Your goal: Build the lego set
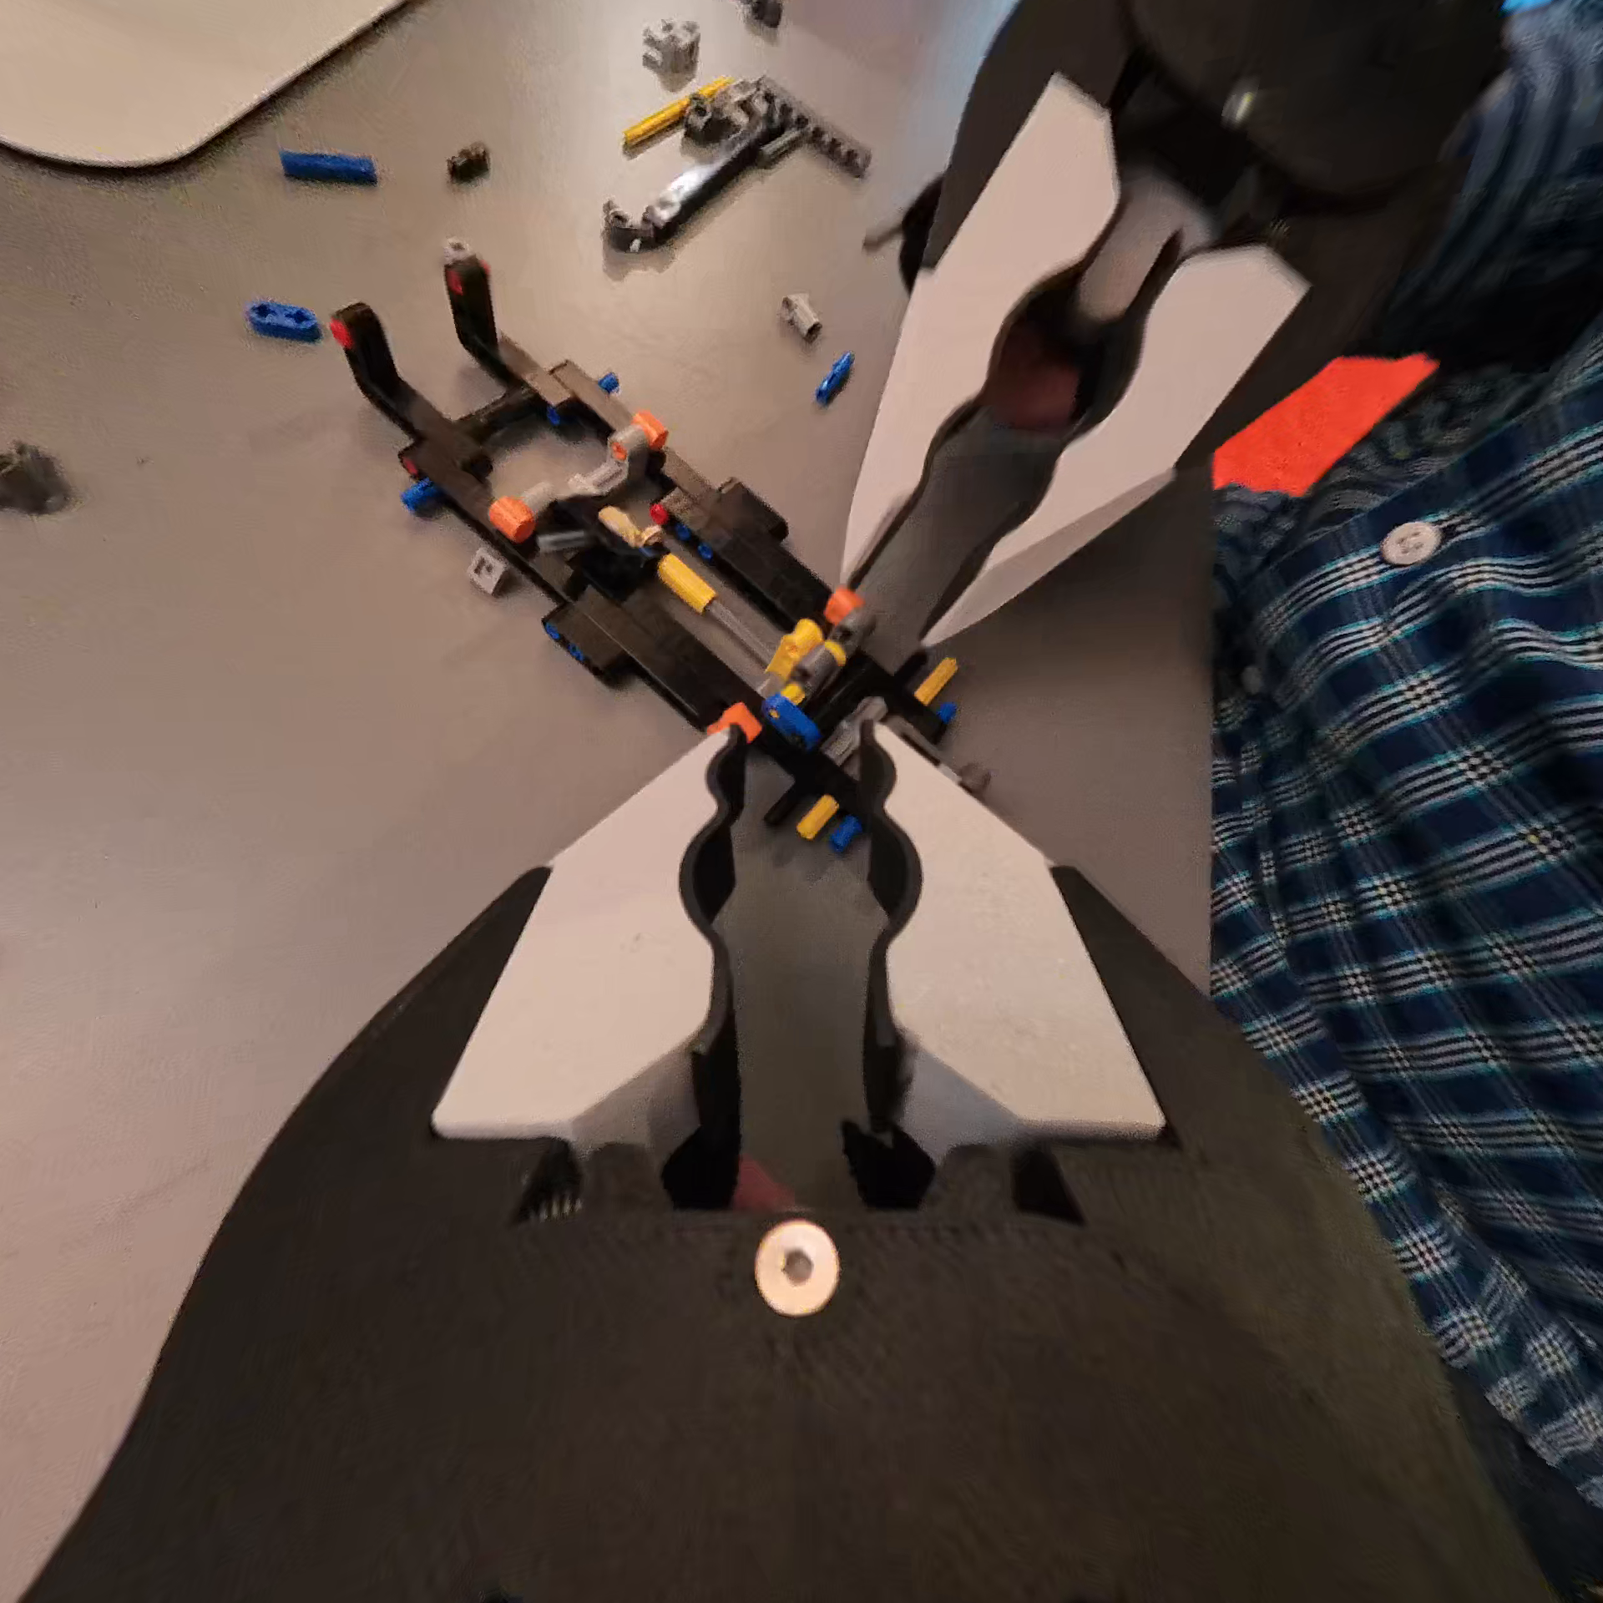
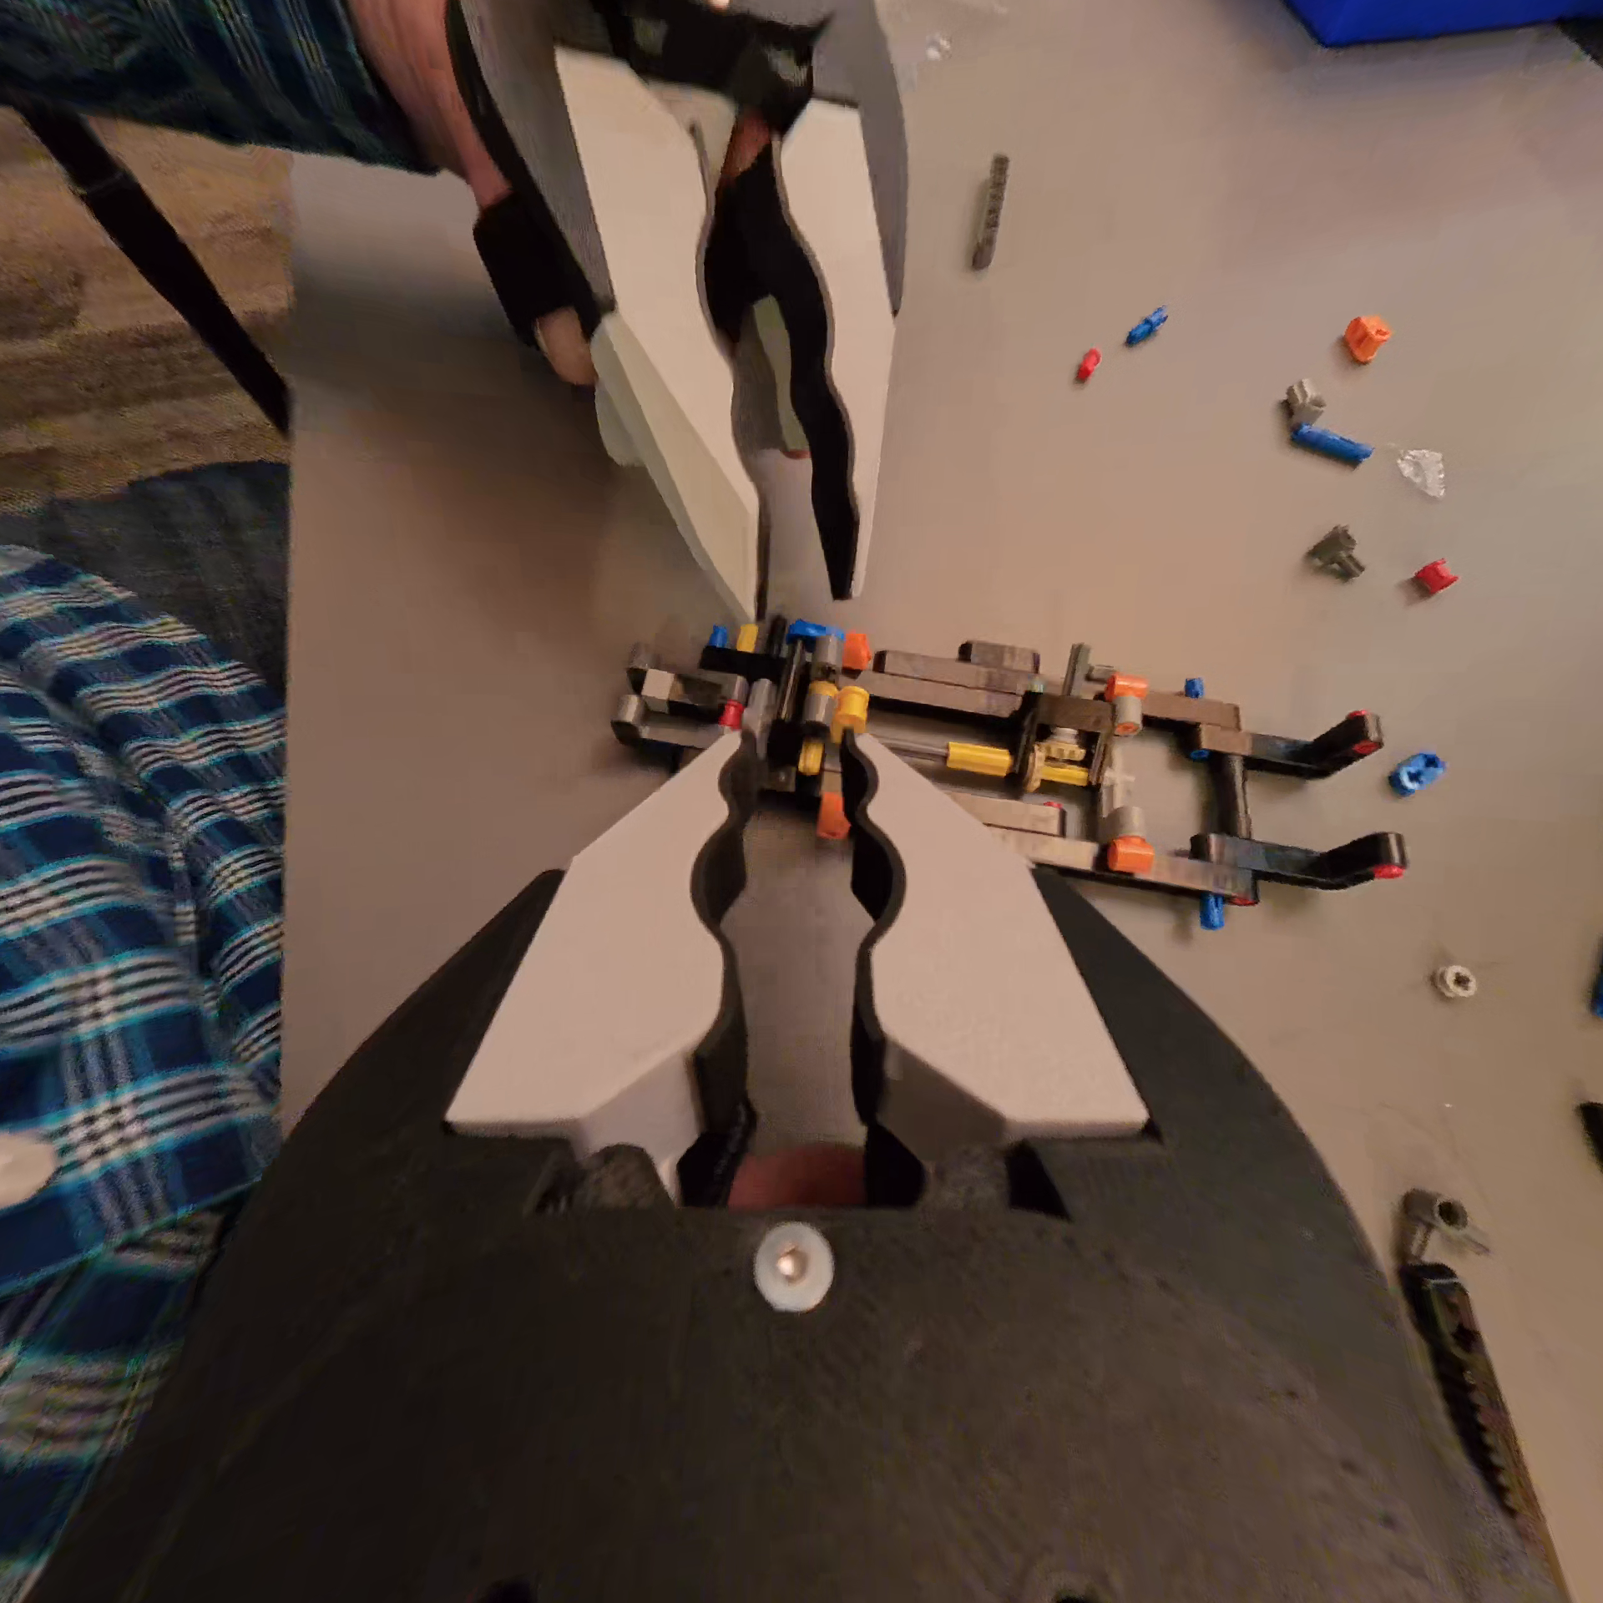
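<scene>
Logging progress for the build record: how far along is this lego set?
Partly built. Done: a long black chassis with orange bushes, a yellow axle and two rear arms lies assembled on the table. In hand: the left gripper and right gripper both work its near end. Left: loose pieces and a separate grey sub-assembly remain unattached.

Appears to be a domestic room or informal hobby space rather than a lab or workshop. Plain grey table (image 2: 1128,520) as work surface, strewn with loose building-toy pieces around a half-built black chassis (image 2: 997,755). Beyond the table's left edge: patterned beige carpet (image 2: 113,347) and a thin black furniture leg (image 2: 165,260). Blue container corner (image 2: 1423,17) at the table's far right. Warm, dim indoor lighting. No industrial fixtures noted.
</scene>
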A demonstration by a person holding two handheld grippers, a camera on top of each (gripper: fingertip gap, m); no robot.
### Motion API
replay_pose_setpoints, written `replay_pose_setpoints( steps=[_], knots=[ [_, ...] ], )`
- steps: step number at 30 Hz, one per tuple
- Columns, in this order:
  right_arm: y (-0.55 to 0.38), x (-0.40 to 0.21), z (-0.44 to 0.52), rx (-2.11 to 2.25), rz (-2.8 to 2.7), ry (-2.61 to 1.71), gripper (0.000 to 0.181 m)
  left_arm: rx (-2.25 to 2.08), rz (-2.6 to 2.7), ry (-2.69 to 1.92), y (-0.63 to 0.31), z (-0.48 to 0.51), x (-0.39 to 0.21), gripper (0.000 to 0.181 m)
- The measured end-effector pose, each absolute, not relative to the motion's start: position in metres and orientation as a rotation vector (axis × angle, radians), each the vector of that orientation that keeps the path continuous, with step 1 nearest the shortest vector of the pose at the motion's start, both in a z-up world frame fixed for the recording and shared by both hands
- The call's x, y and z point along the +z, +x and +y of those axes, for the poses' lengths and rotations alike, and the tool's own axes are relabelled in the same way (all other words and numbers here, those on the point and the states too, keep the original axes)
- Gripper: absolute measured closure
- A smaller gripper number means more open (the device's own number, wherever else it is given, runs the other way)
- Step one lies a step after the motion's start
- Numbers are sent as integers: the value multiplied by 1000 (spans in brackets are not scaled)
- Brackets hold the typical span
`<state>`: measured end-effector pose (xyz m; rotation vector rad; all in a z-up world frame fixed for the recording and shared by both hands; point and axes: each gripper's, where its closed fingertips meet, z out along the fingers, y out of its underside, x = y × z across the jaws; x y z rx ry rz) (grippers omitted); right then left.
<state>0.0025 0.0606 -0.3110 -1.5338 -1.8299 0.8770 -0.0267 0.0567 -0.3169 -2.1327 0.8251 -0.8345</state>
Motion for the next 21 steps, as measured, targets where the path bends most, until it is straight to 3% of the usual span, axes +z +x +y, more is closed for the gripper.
replay_pose_setpoints(
  steps=[8, 11, 14, 18, 21],
  knots=[
    [8, -287, 78, 914, -2153, -1210, 160, -448, 578, -2311, -13, 46, -328, 116],
    [5, -294, 76, 920, -2341, -1058, 140, -298, 516, -2328, -4, 44, -332, 100],
    [1, -299, 73, 944, -2470, -912, 133, -132, 478, -2335, -3, 50, -337, 104],
    [-3, -307, 69, 995, -2576, -804, 136, -66, 513, -2323, -7, 57, -340, 129],
    [-6, -311, 71, 998, -2618, -792, 138, -102, 605, -2324, -9, 57, -340, 129]
  ],
)
